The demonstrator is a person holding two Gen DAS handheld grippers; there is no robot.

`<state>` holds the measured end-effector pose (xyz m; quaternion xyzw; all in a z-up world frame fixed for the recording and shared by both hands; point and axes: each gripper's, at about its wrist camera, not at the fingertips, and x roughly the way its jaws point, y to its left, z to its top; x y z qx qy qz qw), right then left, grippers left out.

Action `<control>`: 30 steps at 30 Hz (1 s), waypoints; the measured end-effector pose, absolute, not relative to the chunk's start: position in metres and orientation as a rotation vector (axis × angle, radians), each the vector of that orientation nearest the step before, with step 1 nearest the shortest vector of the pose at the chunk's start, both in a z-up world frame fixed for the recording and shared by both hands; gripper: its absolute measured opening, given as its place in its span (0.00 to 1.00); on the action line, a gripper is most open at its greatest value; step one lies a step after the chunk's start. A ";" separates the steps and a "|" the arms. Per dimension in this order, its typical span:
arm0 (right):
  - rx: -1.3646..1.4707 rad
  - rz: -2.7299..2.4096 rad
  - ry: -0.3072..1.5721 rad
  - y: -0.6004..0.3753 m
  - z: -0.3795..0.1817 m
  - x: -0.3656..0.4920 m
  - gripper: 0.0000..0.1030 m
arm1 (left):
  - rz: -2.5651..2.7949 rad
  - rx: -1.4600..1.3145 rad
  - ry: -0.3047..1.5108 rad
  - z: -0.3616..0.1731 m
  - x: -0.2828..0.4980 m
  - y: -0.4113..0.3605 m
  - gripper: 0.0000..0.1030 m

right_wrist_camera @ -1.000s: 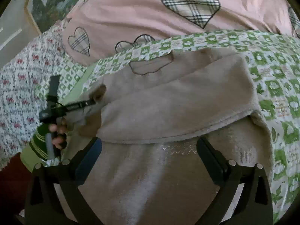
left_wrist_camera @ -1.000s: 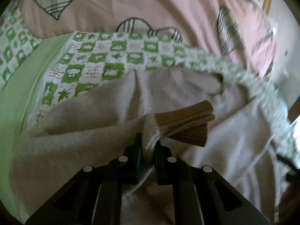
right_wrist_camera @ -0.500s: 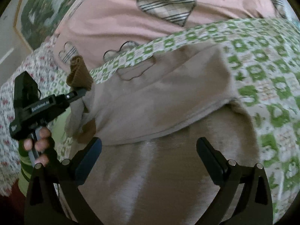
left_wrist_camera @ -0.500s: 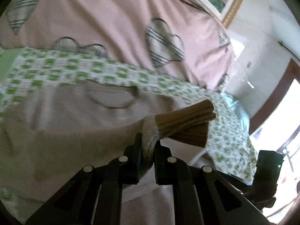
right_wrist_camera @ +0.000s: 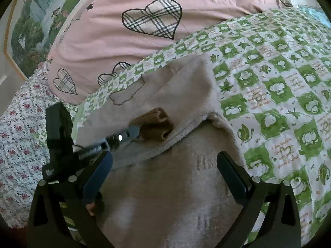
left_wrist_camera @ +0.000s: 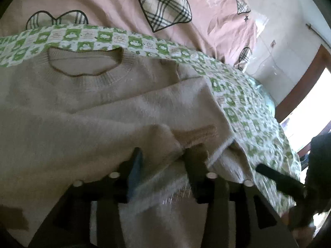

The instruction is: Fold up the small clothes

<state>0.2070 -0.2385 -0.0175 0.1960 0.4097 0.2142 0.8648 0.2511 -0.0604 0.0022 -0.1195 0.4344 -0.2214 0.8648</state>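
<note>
the beige fleecy knit sweater [right_wrist_camera: 165, 186] lay flat on the green-and-white checked bedsheet [right_wrist_camera: 279, 86], its scalloped neckline [left_wrist_camera: 82, 66] towards the pink heart-patterned duvet [right_wrist_camera: 128, 47]. one sleeve, ending in a brown ribbed cuff [right_wrist_camera: 155, 126], lay folded across the body, its long axis running crosswise. the left gripper [left_wrist_camera: 163, 163] was just behind that cuff; its jaws were opening, with sleeve fabric lying between them and the pads apparently no longer pressing on it. the right gripper [right_wrist_camera: 165, 171] hovered above the lower body of the sweater, jaws spread wide and empty, the cuff just ahead of it. the left gripper was the nearer to the sleeve. judged from this layout, the next fold concerned the hem or the other side; only the left tool stood across that path. a floral sheet [right_wrist_camera: 18, 140] bordered the left edge.
</note>
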 end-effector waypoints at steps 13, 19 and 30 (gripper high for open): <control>0.496 0.576 0.988 -0.201 -0.032 0.248 0.54 | -0.012 -0.364 0.859 0.008 0.162 0.124 0.57; 0.549 0.613 1.079 -0.177 -0.047 0.273 0.54 | 0.102 -0.381 0.894 -0.014 0.161 0.177 0.57; 0.678 0.568 0.965 -0.180 -0.043 0.300 0.07 | 0.126 -0.344 0.903 -0.016 0.202 0.174 0.54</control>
